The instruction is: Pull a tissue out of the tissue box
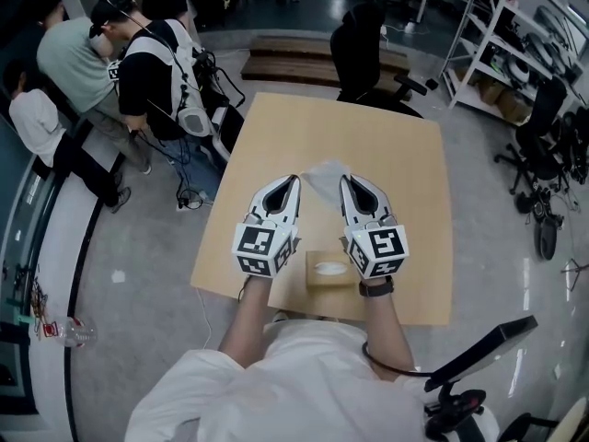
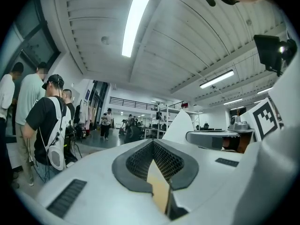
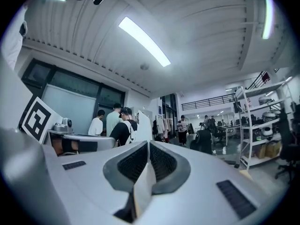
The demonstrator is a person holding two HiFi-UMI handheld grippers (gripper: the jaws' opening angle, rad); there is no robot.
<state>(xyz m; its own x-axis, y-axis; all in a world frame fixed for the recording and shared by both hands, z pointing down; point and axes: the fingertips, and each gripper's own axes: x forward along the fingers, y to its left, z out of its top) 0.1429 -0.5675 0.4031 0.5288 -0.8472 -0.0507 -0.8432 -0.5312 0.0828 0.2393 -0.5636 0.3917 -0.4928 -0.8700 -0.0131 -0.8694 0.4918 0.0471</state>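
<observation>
A tan tissue box (image 1: 329, 270) sits near the front edge of the wooden table (image 1: 368, 127), below and between my two raised hands. A white tissue (image 1: 322, 175) hangs in the air above the table, clear of the box. My right gripper (image 1: 345, 180) is shut on it; in the right gripper view a white strip of tissue (image 3: 140, 186) is pinched between the jaws of the right gripper (image 3: 147, 146). My left gripper (image 1: 294, 180) points forward beside it, its tips closed together (image 2: 152, 144) with nothing white between them. The tissue (image 2: 180, 125) rises to its right.
Several people (image 1: 138, 72) stand close to the table's far left corner. A black office chair (image 1: 363, 49) is at the far side, with metal shelves (image 1: 497, 53) at the back right. A dark screen on a stand (image 1: 479, 348) is beside me at the lower right.
</observation>
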